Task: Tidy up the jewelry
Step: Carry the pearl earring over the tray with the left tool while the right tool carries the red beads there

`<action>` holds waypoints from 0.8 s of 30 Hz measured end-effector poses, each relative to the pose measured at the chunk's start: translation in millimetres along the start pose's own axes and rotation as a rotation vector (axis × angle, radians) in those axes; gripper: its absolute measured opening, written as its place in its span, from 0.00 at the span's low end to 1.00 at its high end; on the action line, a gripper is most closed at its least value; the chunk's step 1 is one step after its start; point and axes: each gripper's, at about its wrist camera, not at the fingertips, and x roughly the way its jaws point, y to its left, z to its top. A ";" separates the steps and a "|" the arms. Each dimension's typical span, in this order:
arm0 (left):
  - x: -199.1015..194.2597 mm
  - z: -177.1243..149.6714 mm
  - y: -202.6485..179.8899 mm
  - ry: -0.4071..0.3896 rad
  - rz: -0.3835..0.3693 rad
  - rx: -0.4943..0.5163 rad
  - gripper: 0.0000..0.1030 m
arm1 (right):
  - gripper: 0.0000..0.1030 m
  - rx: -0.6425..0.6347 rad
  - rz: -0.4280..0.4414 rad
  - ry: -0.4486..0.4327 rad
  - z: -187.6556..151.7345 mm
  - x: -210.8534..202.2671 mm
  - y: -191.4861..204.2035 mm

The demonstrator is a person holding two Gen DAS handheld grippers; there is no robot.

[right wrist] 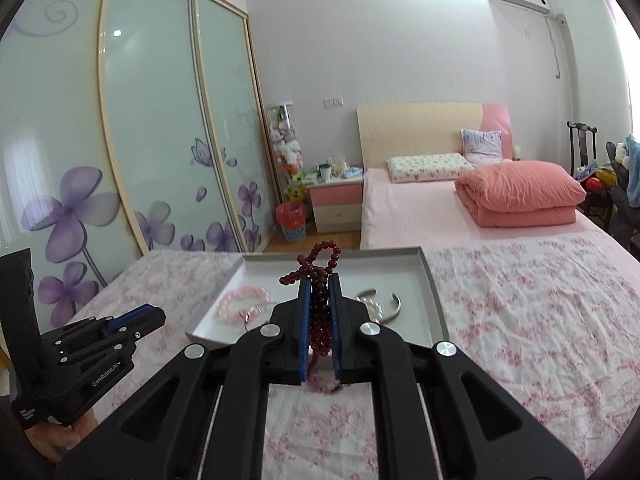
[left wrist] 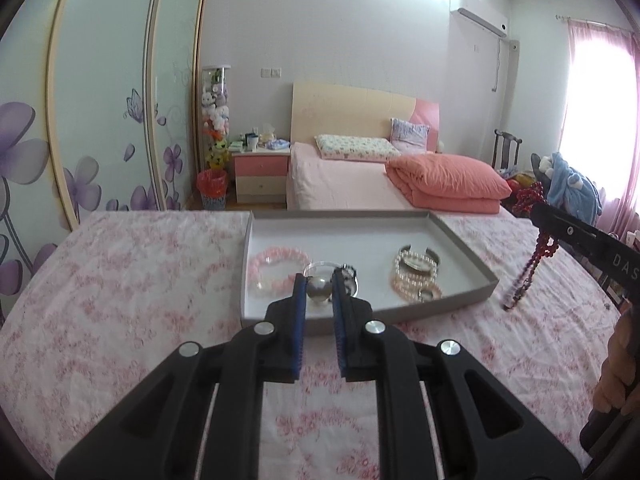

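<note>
With the red beads (right wrist: 320, 308) pinched in the right gripper (right wrist: 319, 280) and hanging loose, the tray (left wrist: 460, 236) rim could be snagged, while the left gripper (left wrist: 319, 285) is held narrowly open.

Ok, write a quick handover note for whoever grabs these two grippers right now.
Right claw: shut on the dark red bead necklace, lifted off the cloth near the tray.
Left claw: open and holding nothing, hovering at the tray's near edge.
Grey tray holds the pink bead bracelet, pearl bracelets, silver cuff and a clear bangle.
Left to do: put the red necklace in the tray.
</note>
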 end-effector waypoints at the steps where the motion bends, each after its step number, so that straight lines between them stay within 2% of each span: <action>1: -0.6 2.3 -0.1 -0.007 0.000 0.002 0.13 | 0.09 0.000 0.002 -0.005 0.2 -0.5 0.1; 14: 7.4 20.3 -9.3 -0.039 0.002 0.017 0.13 | 0.09 -0.016 0.030 -0.043 12.1 5.6 7.3; 24: 41.5 35.7 -14.4 -0.031 0.006 0.035 0.13 | 0.09 0.039 0.029 -0.009 24.8 48.8 -8.0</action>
